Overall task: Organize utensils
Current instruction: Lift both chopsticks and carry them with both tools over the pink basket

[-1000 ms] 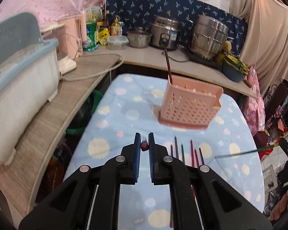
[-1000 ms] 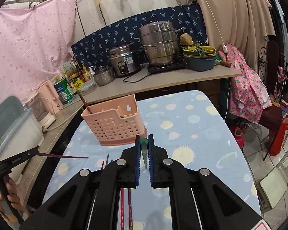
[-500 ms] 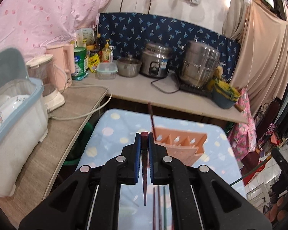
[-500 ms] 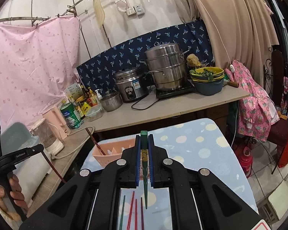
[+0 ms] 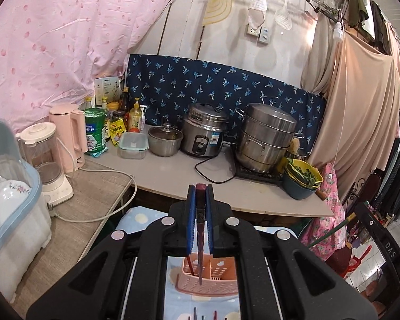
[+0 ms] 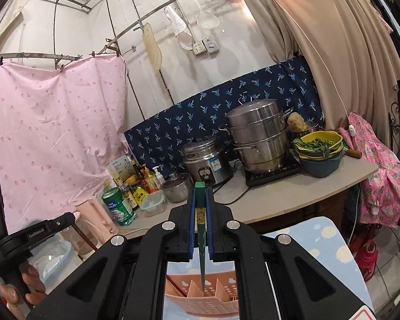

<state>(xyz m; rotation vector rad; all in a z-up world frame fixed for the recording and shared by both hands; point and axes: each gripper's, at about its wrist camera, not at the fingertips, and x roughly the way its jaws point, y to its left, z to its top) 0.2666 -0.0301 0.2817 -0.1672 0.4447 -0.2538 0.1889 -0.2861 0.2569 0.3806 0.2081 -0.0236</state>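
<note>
Chopsticks are what you are sorting: your left tool (image 5: 200, 200) is pinching a dark red chopstick (image 5: 200, 240) near its top so it hangs point down over the pink holder (image 5: 208, 280), and your right tool (image 6: 200, 202) is pinching a green chopstick (image 6: 201, 240) the same way, its tip just above or just inside one of the holder's slots (the wrist view does not settle which). The holder stands on the blue spotted cloth of the bench (image 6: 320, 240), and a red chopstick (image 5: 190, 264) already leans in its left end; a few more chopstick ends (image 5: 205, 316) lie on the cloth in front of it. The likely trouble from here is a miss: each stick hangs long and thin from a small pinch, so any tilt of your wrist swings the tip onto a divider (image 6: 193, 289) or over the rim, and a release then drops it onto the cloth. Pushing down against a divider could also tip the light holder. With both sticks over the same holder, they may knock each other if lowered together.
</note>
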